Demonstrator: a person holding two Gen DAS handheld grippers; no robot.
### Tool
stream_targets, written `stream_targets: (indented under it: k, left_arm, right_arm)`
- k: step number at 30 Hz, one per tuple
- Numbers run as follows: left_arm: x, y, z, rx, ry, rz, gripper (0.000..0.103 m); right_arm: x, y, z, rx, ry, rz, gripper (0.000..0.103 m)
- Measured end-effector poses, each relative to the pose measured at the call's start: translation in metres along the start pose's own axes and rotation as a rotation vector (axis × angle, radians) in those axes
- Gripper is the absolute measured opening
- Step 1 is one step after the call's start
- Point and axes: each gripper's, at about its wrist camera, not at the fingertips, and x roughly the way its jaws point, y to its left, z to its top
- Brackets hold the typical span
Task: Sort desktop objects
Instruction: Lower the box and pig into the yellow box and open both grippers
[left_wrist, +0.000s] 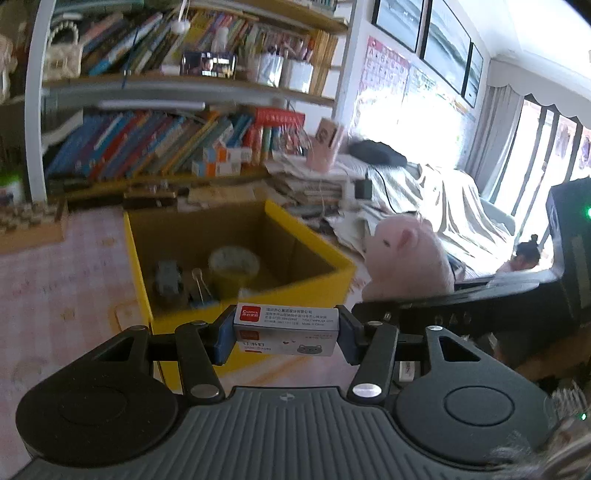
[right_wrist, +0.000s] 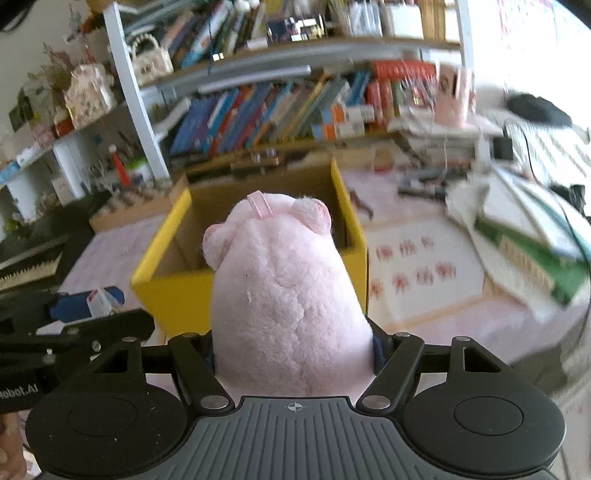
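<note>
The staple box (left_wrist: 286, 334) sits crosswise between the blue pads of the left tongs (left_wrist: 284, 334), clenched by its short ends so the label faces up. Ahead of and below those tongs stands the yellow carton (left_wrist: 332, 275), likely the sorting bin; a tape roll (left_wrist: 233, 263) and what may be a toy car (left_wrist: 168, 277), blurred, lie inside. The right tongs (right_wrist: 293, 354) grasp the pink plush pig (right_wrist: 284, 291) around its soft body, just short of the carton on the bench (right_wrist: 424, 295).
</note>
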Motion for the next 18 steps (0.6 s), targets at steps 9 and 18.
stream_targets:
  k: [9, 18]
  left_arm:
    - [0.041, 0.008, 0.034, 0.034, -0.046, 0.103, 0.051]
    - [0.116, 0.027, 0.044, 0.067, 0.038, 0.205, 0.051]
  right_arm:
    - [0.032, -0.009, 0.061, -0.118, -0.105, 0.055, 0.072]
    - [0.108, 0.005, 0.103, -0.229, -0.064, 0.1, 0.072]
